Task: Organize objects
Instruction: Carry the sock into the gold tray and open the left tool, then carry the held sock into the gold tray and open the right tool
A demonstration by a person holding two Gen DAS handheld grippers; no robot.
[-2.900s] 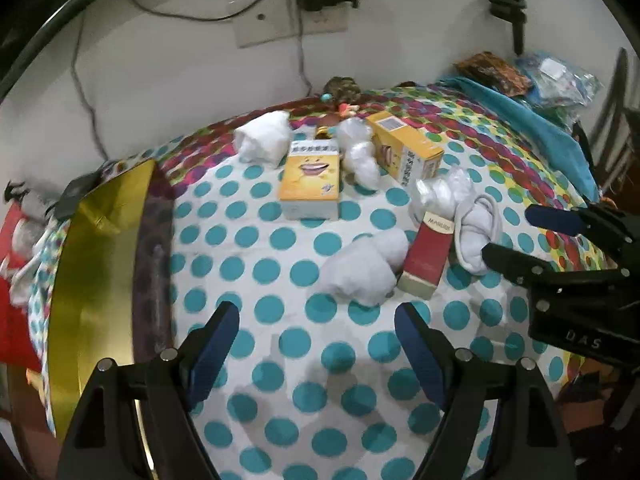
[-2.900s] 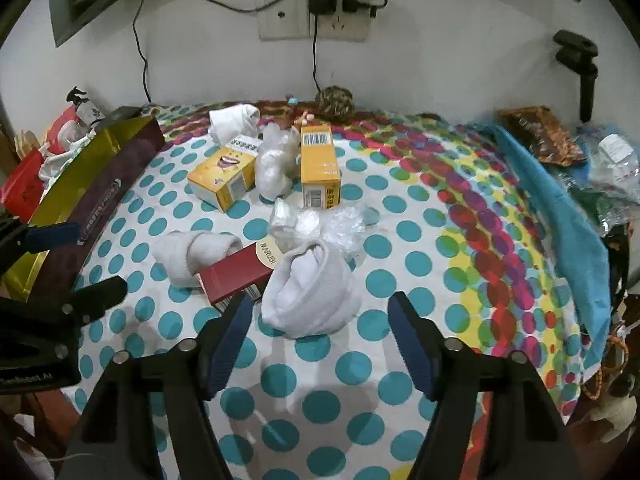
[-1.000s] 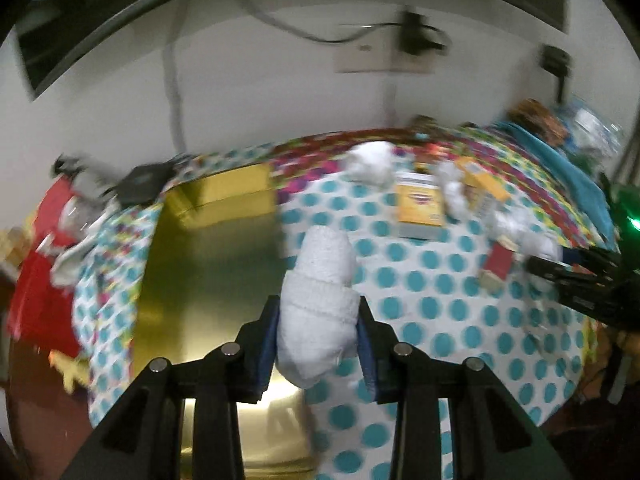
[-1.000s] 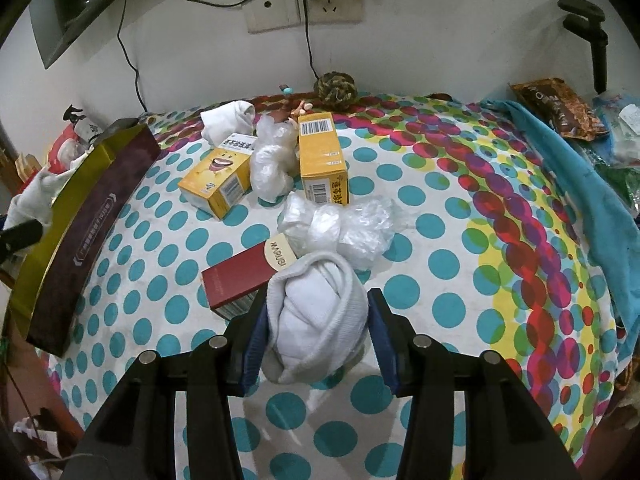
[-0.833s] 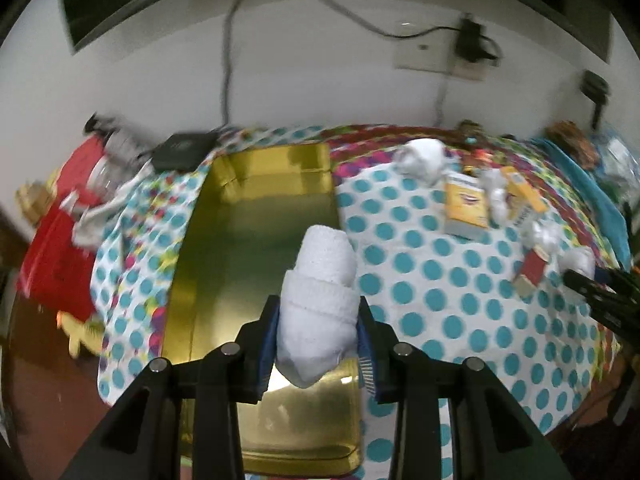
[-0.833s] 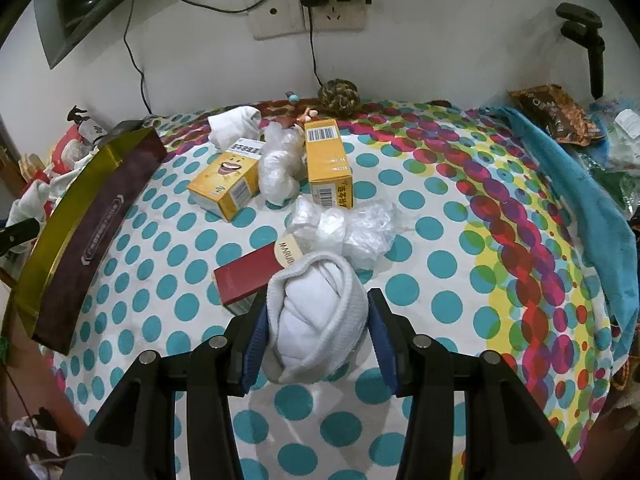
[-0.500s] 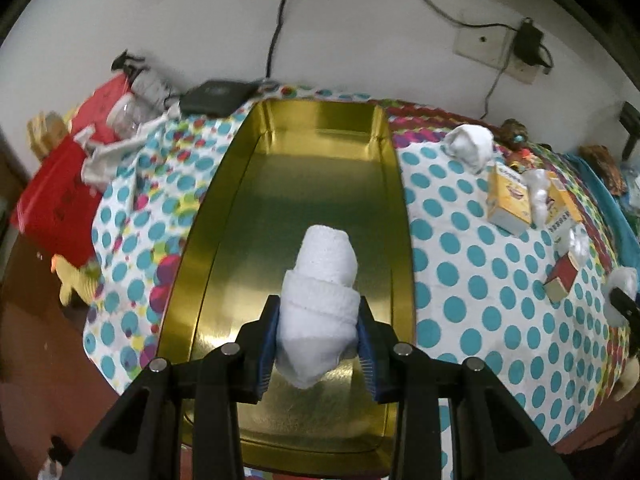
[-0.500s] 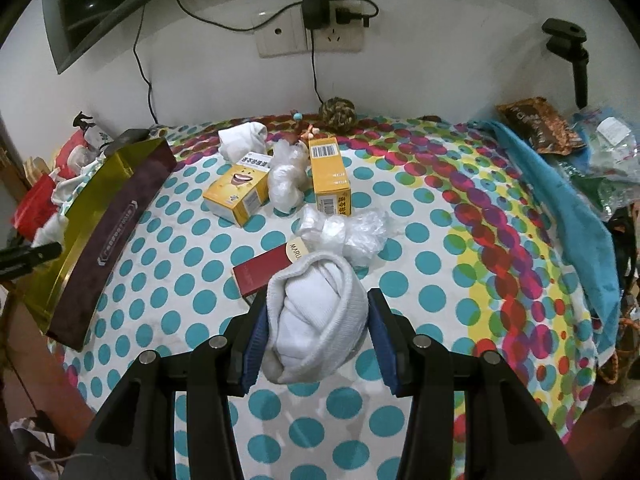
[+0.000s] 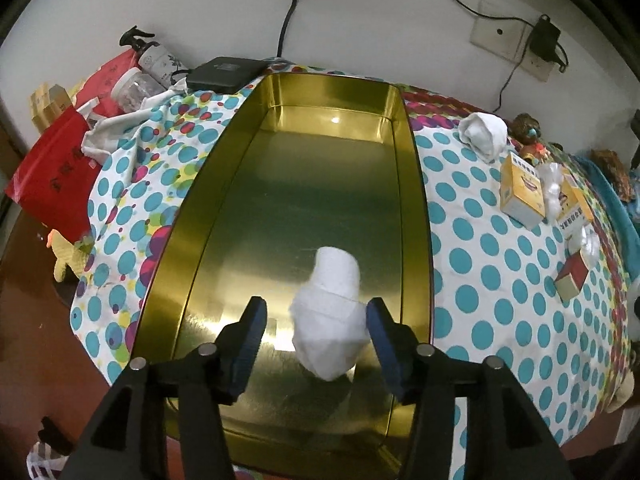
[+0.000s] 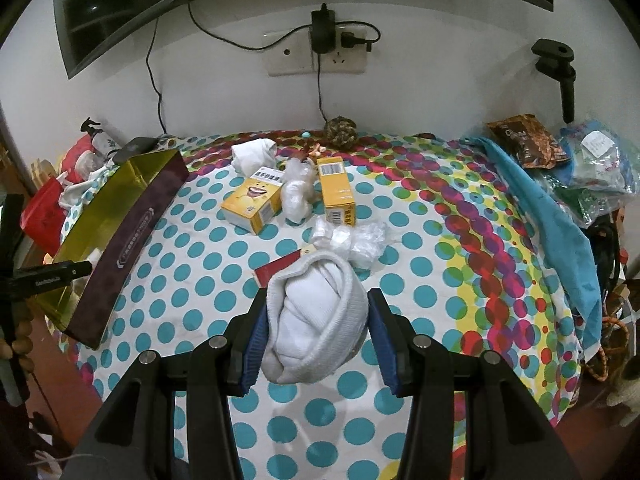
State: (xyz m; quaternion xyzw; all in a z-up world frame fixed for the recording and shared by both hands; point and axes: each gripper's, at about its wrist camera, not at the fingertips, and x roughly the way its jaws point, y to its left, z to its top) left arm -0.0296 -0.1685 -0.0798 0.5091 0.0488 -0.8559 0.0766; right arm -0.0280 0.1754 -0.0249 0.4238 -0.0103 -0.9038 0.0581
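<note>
My left gripper [image 9: 316, 334] is open above the gold tin tray [image 9: 408, 208]. A white rolled sock [image 9: 330, 316] is between the spread fingers, loose and blurred, over the tray's near part. My right gripper [image 10: 316, 334] is shut on another white rolled sock [image 10: 316, 320] and holds it above the polka-dot table. The tray also shows at the left in the right wrist view [image 10: 132, 208].
On the polka-dot cloth lie two yellow boxes [image 10: 252, 200] [image 10: 336, 192], a red box [image 10: 276, 270], plastic-wrapped bundles [image 10: 352, 240], and a third sock [image 10: 252, 154]. A blue cloth [image 10: 548, 216] and bags lie at the right. A red bag [image 9: 52, 168] and bottles sit left of the tray.
My left gripper has opened and let go of its sock over the gold tray. The right gripper has lifted its sock higher above the table.
</note>
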